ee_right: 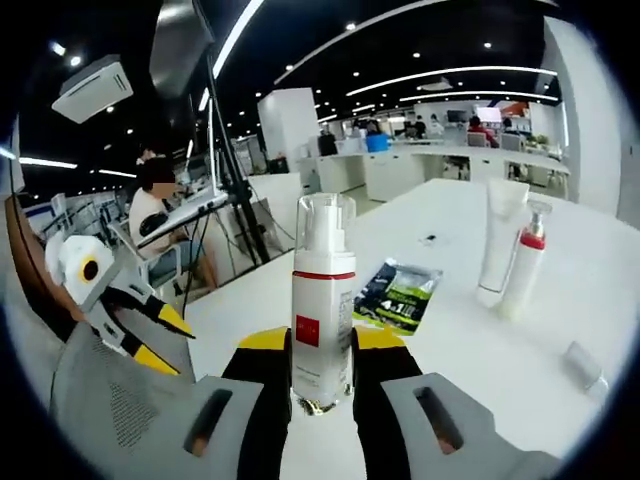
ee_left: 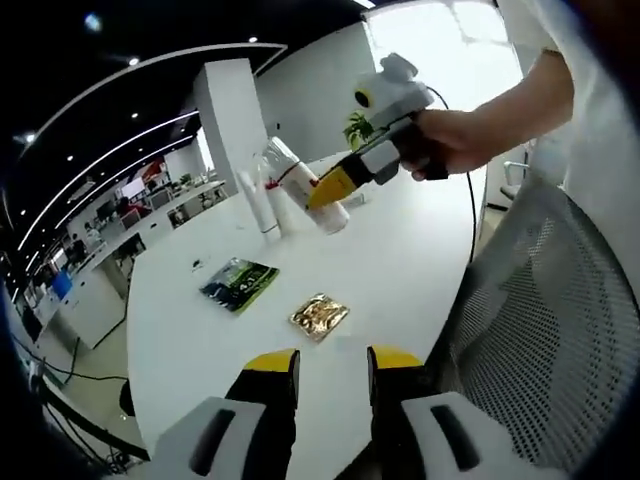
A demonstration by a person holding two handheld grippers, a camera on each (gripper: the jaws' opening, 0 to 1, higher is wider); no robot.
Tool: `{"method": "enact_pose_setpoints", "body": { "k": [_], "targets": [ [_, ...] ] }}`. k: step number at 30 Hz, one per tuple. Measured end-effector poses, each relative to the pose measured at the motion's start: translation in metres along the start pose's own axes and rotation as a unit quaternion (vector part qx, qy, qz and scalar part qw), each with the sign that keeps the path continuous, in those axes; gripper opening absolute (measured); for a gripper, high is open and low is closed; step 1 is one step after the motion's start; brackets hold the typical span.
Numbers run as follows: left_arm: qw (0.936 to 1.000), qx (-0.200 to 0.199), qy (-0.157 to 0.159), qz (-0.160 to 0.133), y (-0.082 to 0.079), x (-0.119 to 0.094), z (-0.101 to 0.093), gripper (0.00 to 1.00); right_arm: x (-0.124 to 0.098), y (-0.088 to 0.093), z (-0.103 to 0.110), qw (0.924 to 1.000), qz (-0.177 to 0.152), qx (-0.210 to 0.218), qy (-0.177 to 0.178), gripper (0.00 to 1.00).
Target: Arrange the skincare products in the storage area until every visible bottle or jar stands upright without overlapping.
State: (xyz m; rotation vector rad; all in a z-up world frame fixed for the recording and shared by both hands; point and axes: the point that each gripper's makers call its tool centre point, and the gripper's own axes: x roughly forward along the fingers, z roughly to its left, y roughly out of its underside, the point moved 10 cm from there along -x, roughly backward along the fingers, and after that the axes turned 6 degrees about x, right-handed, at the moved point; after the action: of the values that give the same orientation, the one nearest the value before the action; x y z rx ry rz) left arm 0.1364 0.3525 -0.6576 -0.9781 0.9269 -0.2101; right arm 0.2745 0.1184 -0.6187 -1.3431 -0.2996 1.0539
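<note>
My right gripper (ee_right: 322, 345) is shut on a white foam bottle (ee_right: 322, 290) with a red band and a clear cap, held above the white table (ee_right: 470, 340). From the left gripper view, that bottle (ee_left: 298, 180) hangs tilted in the right gripper (ee_left: 335, 187), close to a white tube (ee_left: 260, 203) standing at the table's far side. The tube (ee_right: 500, 240) and a pump bottle (ee_right: 524, 265) with a red collar stand upright side by side. My left gripper (ee_left: 333, 365) is open with nothing between its jaws, over the table's near edge; it also appears as yellow-tipped jaws (ee_right: 163, 340).
A green sachet (ee_left: 238, 283) and a gold sachet (ee_left: 320, 316) lie flat mid-table. A small pale item (ee_right: 583, 368) lies on its side at the right. A mesh chair back (ee_left: 540, 320) stands close on the right. A person (ee_right: 158, 215) sits beyond a tripod.
</note>
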Motion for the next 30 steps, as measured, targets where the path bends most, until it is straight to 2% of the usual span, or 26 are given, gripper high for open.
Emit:
{"method": "enact_pose_setpoints", "body": {
  "k": [3,5,10,13,17,22,30],
  "targets": [
    [0.9999,-0.009,-0.001,0.009,0.004,0.001,0.001,0.27,0.011,-0.002,-0.017,0.9996,-0.025,-0.001,0.012,0.20],
    [0.9996,-0.008,-0.003,0.025,0.008,0.002,0.003,0.27,0.018,-0.001,-0.024,0.9990,-0.043,-0.001,0.013,0.20],
    [0.9994,-0.013,0.003,0.033,0.010,0.002,0.002,0.27,0.042,0.009,-0.041,0.9983,-0.049,0.004,0.030,0.20],
    [0.9992,-0.007,-0.006,0.040,0.011,0.001,0.003,0.24,0.051,0.007,-0.047,0.9973,-0.063,-0.004,0.037,0.20],
    [0.9991,-0.007,0.000,0.042,0.011,0.000,0.002,0.22,0.058,0.003,-0.057,0.9960,-0.075,-0.016,0.045,0.20],
    [0.9988,-0.009,0.002,0.048,0.014,0.000,0.003,0.22,0.063,0.005,-0.070,0.9949,-0.076,-0.025,0.062,0.20],
    [0.9984,-0.004,0.004,0.057,0.016,0.000,0.003,0.23,0.073,0.023,-0.097,0.9922,-0.074,-0.033,0.094,0.20]
  ]
}}
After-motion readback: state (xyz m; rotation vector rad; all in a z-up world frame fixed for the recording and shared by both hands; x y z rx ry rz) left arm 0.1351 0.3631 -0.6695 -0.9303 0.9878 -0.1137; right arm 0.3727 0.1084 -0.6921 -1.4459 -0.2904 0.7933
